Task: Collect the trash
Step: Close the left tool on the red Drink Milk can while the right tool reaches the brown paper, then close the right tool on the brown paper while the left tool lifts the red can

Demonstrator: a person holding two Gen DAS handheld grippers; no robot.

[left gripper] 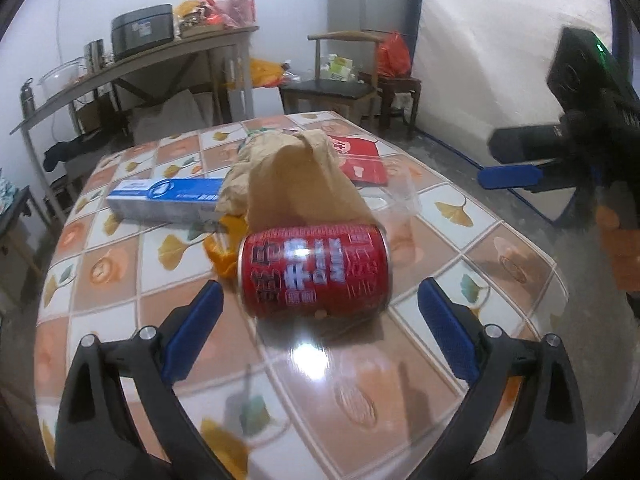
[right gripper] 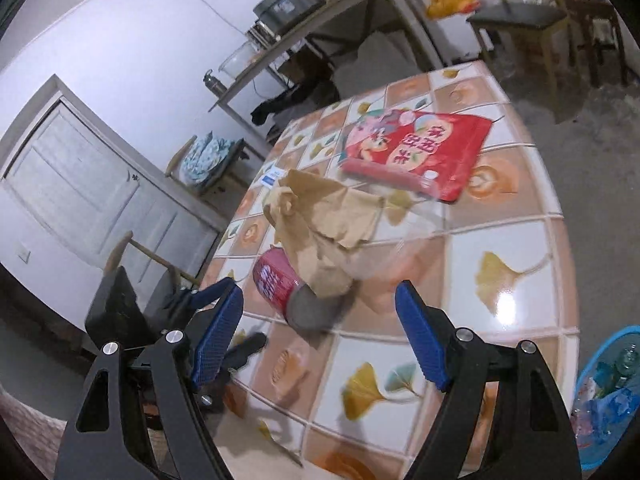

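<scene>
A red can (left gripper: 314, 270) lies on its side on the tiled table (left gripper: 120, 280). My left gripper (left gripper: 320, 312) is open, its blue pads on either side of the can's near end, not touching. Behind the can lie a crumpled brown paper bag (left gripper: 296, 176), a blue and white box (left gripper: 168, 198), orange peel (left gripper: 224, 252), a clear plastic cup (left gripper: 400, 200) and a red packet (left gripper: 360, 158). My right gripper (right gripper: 320, 320) is open and empty above the table, near the can (right gripper: 280, 284), the bag (right gripper: 320, 216) and the red packet (right gripper: 416, 152).
A blue bin (right gripper: 608, 392) holding trash stands on the floor at the table's right. Chairs (left gripper: 344, 80) and a long shelf table (left gripper: 132, 68) with appliances stand behind. The right gripper (left gripper: 516, 172) shows at the right of the left wrist view.
</scene>
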